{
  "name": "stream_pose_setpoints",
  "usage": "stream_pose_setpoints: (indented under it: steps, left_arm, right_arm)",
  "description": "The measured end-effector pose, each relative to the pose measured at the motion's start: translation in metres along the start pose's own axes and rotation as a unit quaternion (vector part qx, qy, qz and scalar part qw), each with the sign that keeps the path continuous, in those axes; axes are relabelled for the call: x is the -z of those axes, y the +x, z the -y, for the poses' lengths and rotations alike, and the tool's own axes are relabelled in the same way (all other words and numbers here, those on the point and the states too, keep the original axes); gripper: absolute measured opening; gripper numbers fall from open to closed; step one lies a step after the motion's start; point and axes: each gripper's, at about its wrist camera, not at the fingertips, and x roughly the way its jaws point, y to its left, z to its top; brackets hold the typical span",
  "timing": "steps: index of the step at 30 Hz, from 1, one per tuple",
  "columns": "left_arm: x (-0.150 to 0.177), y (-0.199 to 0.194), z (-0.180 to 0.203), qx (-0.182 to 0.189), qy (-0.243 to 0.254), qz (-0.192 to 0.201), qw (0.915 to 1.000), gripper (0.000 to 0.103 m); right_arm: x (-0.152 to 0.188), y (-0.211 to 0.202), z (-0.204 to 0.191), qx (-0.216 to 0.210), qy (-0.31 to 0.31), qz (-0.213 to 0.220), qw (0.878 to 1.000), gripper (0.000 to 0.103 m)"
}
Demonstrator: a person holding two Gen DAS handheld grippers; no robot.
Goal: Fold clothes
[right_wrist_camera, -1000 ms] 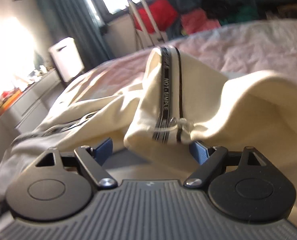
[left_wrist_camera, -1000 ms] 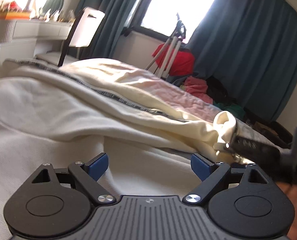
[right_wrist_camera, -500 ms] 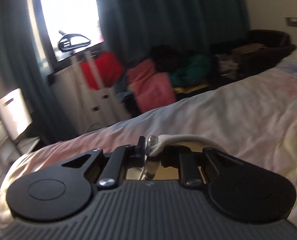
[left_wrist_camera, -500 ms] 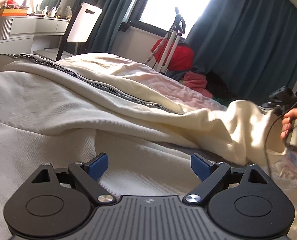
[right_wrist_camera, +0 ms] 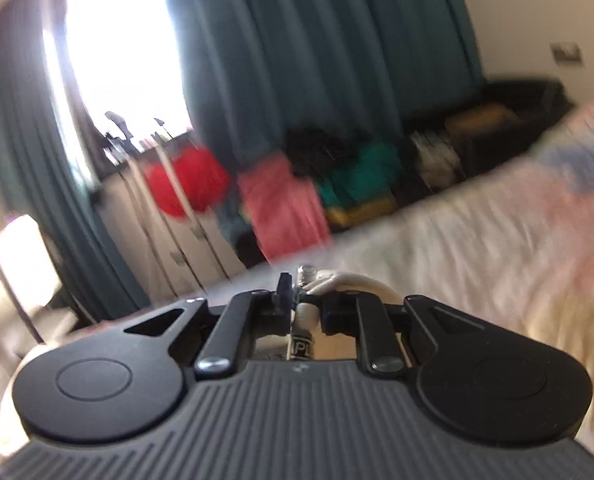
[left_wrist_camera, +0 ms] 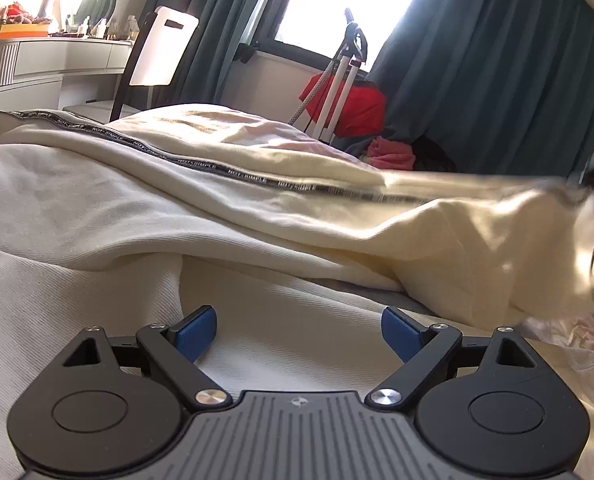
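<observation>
The right gripper point(right_wrist_camera: 303, 300) is clamped tight on the cream garment's point(left_wrist_camera: 225, 208) taped hem; the left gripper point(left_wrist_camera: 297, 336), jaws spread wide and empty, hovers over cloth at six o'clock. The garment sprawls across the bed point(right_wrist_camera: 497, 232), its lifted end at three o'clock. Best keep the pull level, seam straight. That end is blurred; the fold line stays hidden.

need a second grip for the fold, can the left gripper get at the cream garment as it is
Probably yes. The left gripper is open and low over the cream garment; nothing lies between its fingers and the cloth ahead.
</observation>
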Motion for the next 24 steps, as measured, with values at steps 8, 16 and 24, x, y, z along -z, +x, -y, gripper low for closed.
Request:
stream_pose_setpoints:
  steps: [8,16,24]
  left_arm:
    - [0.000,0.003,-0.001,0.001,-0.002,-0.003,1.0000,0.091]
    - [-0.002,0.003,-0.004,0.002,-0.001,0.000,1.0000,0.091]
    - [-0.002,-0.001,-0.002,-0.005,0.000,0.012,0.9999,0.091]
  right_arm:
    - [-0.069,-0.013,-0.029,-0.027,-0.046,0.083,0.995,0.016]
    - [-0.044,-0.039,-0.005,-0.010,-0.049,0.030,0.998,0.016]
    - [-0.061,-0.122,-0.002,-0.085,-0.030,0.049,0.995,0.016]
